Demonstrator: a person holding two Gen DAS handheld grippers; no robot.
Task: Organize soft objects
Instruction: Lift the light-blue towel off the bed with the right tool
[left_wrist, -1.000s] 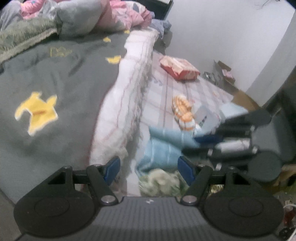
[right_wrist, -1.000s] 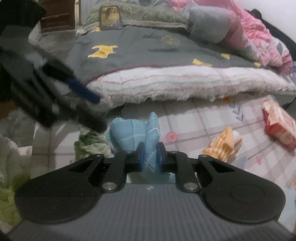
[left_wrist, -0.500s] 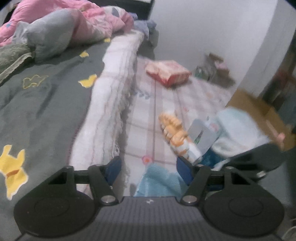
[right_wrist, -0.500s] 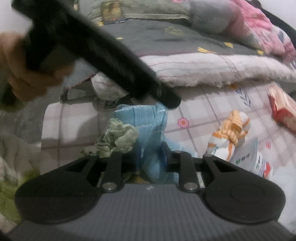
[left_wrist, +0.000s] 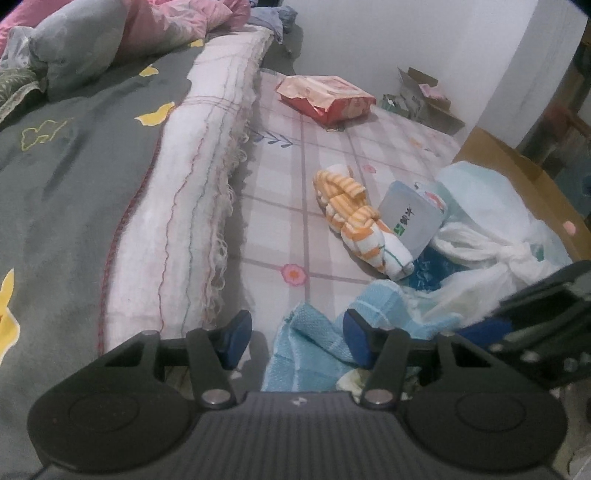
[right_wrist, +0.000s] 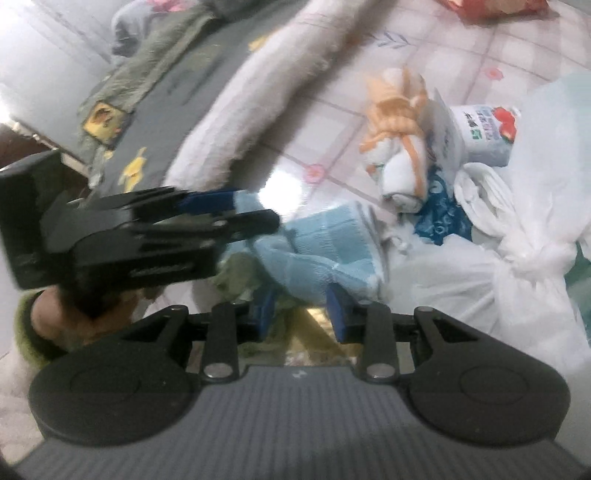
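Note:
A light blue towel (left_wrist: 314, 347) lies bunched on the checked sheet (left_wrist: 280, 206). My left gripper (left_wrist: 295, 339) hovers over it with its jaws closing. The towel is between the pads, and only the right pad is near the cloth. In the right wrist view, my right gripper (right_wrist: 301, 310) has its jaws opening just below the towel (right_wrist: 317, 243), with no grip on it. The left gripper (right_wrist: 236, 210) reaches in from the left over the towel. The right gripper (left_wrist: 495, 328) shows at the left view's right edge. A green cloth (right_wrist: 240, 273) lies beside the towel.
Orange-striped socks (left_wrist: 351, 214), a plastic tissue pack (left_wrist: 410, 221) and a knotted white bag (left_wrist: 487, 236) lie just beyond the towel. A red package (left_wrist: 325, 96) sits farther back. A grey quilt (left_wrist: 74, 166) with a white fringed edge (left_wrist: 192, 184) fills the left.
The right gripper has let go of the blue towel and rolled sideways. The left gripper has moved over the towel and its jaws have narrowed.

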